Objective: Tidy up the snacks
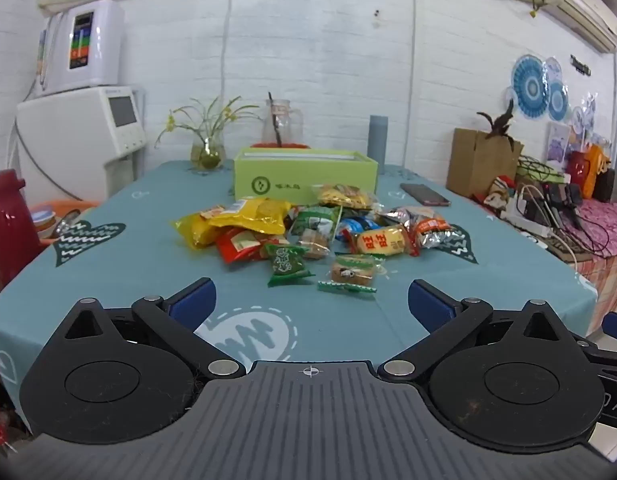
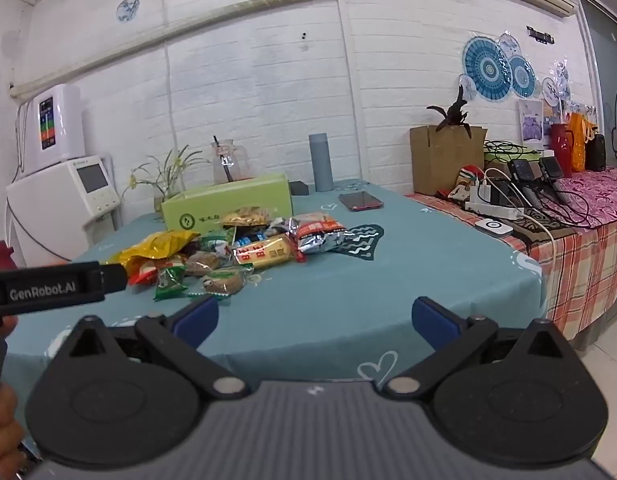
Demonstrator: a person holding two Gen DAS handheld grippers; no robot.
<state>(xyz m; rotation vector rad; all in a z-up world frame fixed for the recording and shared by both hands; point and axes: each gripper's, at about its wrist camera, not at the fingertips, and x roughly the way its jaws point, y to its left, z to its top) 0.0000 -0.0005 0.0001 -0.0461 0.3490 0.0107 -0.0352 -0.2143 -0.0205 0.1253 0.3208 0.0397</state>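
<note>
Left gripper (image 1: 310, 300) hovering over near table edge, jaws standing wide, nothing between. Right gripper (image 2: 314, 318) likewise gaping, empty. Snack packets (image 1: 308, 236) lying heaped mid-table on teal tablecloth (image 1: 128, 264), just before green box (image 1: 304, 178).

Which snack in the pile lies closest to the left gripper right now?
The clear-wrapped brown cake with green zigzag ends, at the pile's front edge. The small green packet sits just left of it, slightly farther back.
</note>
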